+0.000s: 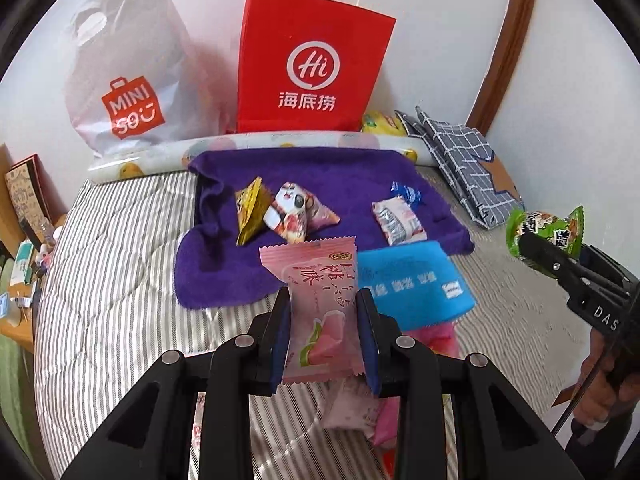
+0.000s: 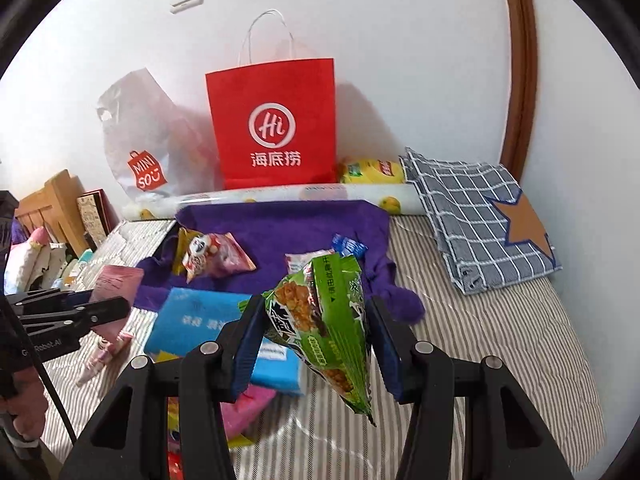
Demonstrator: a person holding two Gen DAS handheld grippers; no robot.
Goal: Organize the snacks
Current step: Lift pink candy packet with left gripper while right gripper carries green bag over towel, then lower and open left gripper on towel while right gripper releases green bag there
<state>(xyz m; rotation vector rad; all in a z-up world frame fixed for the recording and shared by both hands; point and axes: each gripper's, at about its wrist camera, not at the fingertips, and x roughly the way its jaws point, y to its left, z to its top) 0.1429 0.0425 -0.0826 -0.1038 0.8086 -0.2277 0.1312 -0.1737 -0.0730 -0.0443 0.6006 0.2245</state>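
Item 1: pink peach-flavour snack packet [image 1: 316, 304], held upright in the left gripper [image 1: 325, 340], whose jaws were clamped on its sides, above the striped bed cover [image 1: 120, 280].

Item 2: green snack packet [image 2: 328, 320], tilted, pinched between the jaws of the right gripper [image 2: 320, 344], also clear of the bed.

Item 3: purple towel [image 1: 320, 176], spread on the bed, on which four small packets were lying (two to the left touching, two to the right near each other).

Item 4: red Haidilao paper bag [image 1: 312, 60], standing behind the towel against the wall.

Step judged in hand: carriage of two packets towards a sorting place. The next move was judged to call for setting each down on the towel among like packets and releasing it.
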